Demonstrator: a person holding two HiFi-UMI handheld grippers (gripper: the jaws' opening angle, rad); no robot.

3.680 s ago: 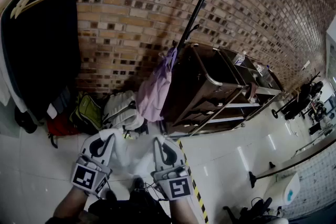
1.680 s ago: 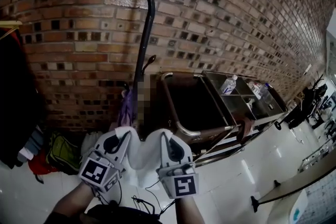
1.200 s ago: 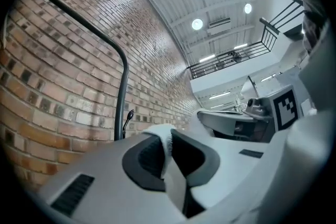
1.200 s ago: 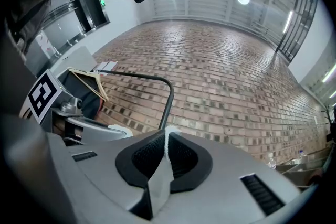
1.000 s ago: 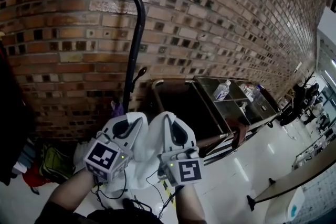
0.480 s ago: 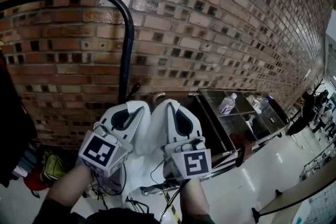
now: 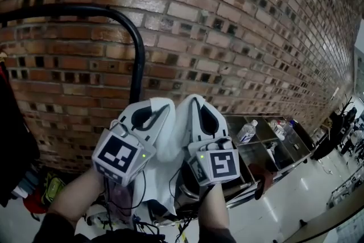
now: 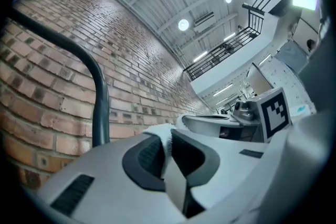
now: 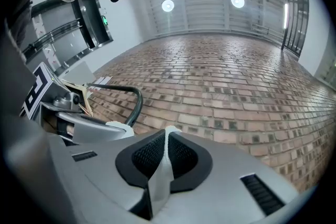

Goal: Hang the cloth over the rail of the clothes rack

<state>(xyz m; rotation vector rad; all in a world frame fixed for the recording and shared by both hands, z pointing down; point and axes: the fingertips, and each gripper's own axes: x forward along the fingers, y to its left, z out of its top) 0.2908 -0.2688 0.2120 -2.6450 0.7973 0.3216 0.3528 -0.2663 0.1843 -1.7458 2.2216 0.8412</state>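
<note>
At the left, the black rail (image 7: pixel 68 9) of the clothes rack arches in front of the brick wall. It sits higher in the head view than both grippers, and its upright drops behind them. The left gripper (image 7: pixel 153 110) has its jaws closed onto the top edge of the white cloth (image 7: pixel 168 163), with a thin fold pinched between the pads. The cloth spans the short gap between the two tools and hangs below them, not yet on the rail. The right gripper (image 7: pixel 199 108), just beside the left, is clamped on the same edge further along. Expect a light, limp, towel-like fabric that sags, drapes readily and has no stiffness. Grip the upper edge at two separated places so the hem spreads; a shallow pinch may slip.
</note>
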